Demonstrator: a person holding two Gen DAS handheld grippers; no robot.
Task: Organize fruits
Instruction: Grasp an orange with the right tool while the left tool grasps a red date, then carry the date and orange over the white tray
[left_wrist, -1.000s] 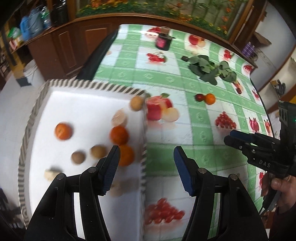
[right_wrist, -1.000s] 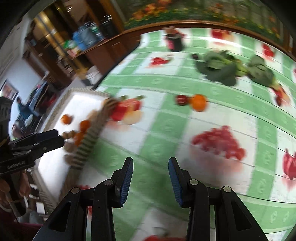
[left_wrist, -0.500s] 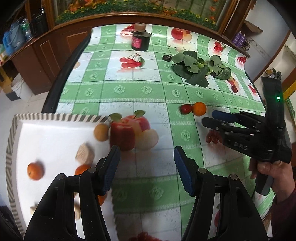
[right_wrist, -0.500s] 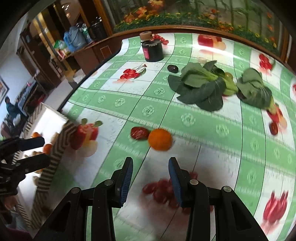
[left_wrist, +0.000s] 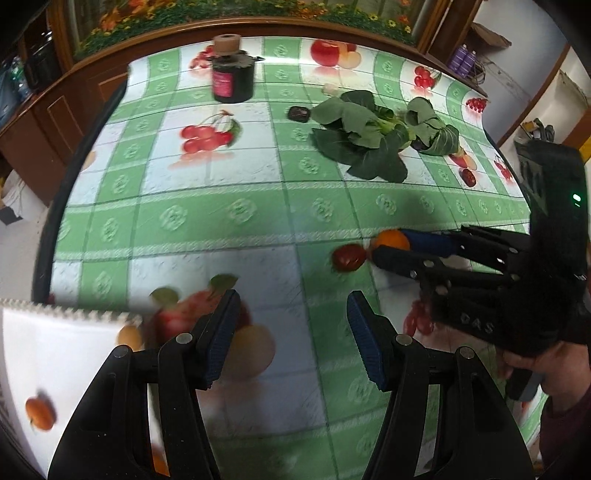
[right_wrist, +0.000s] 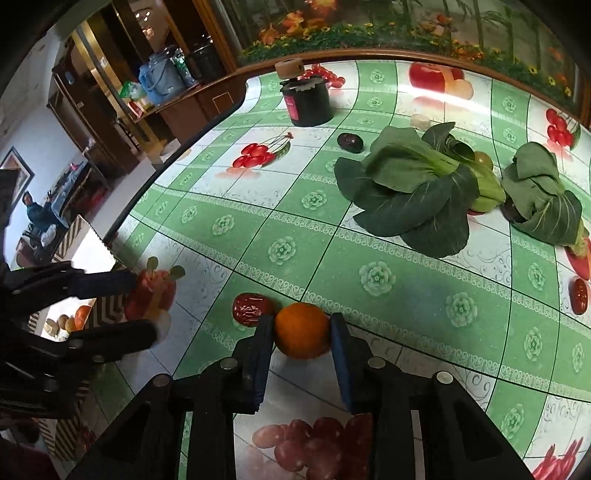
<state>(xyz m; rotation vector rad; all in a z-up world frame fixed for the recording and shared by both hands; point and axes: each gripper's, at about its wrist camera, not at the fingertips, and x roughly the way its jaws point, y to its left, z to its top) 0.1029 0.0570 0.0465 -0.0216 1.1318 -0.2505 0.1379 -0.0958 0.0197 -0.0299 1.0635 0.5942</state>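
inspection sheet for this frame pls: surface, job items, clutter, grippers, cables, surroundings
Surface: table under a green-checked, fruit-printed cloth.
Job's things: orange on the cloth between the right jaws; red date just left of it; another red date at far right; white tray at the table's left holding an orange fruit.
Clutter: two leafy greens, dark jar, dark fruit.
Grippers: right gripper open, straddling the orange; left gripper open, holding nothing.
Cables: nothing seen.
Surroundings: wooden cabinets, floral picture, seated person far left.
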